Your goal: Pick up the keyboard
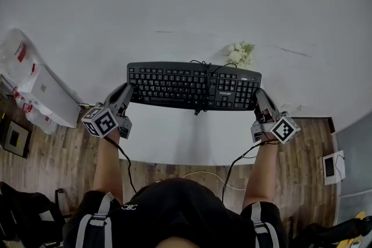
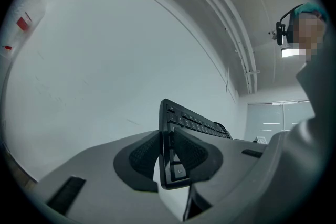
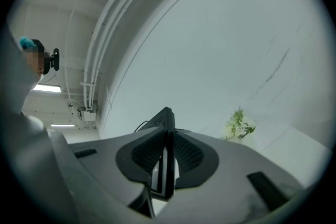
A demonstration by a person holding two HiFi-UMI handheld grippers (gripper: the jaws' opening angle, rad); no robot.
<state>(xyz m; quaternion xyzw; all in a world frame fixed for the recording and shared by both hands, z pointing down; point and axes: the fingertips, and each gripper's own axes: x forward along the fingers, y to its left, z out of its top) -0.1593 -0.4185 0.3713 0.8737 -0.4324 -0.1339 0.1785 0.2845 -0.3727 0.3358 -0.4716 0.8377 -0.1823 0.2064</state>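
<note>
Keyboard (image 1: 168, 85) gripped at both ends over table (image 1: 174, 3).
Left gripper (image 1: 128, 89), right gripper (image 1: 257, 93): jaws closed on its end edges.

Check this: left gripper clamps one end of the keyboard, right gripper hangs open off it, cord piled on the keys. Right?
No. The right gripper is also shut on the keyboard, at its other end; the right gripper view shows it. The left gripper and the cord are as stated.

White flowers (image 1: 239, 53) lie on the white table (image 1: 174, 9).
</note>
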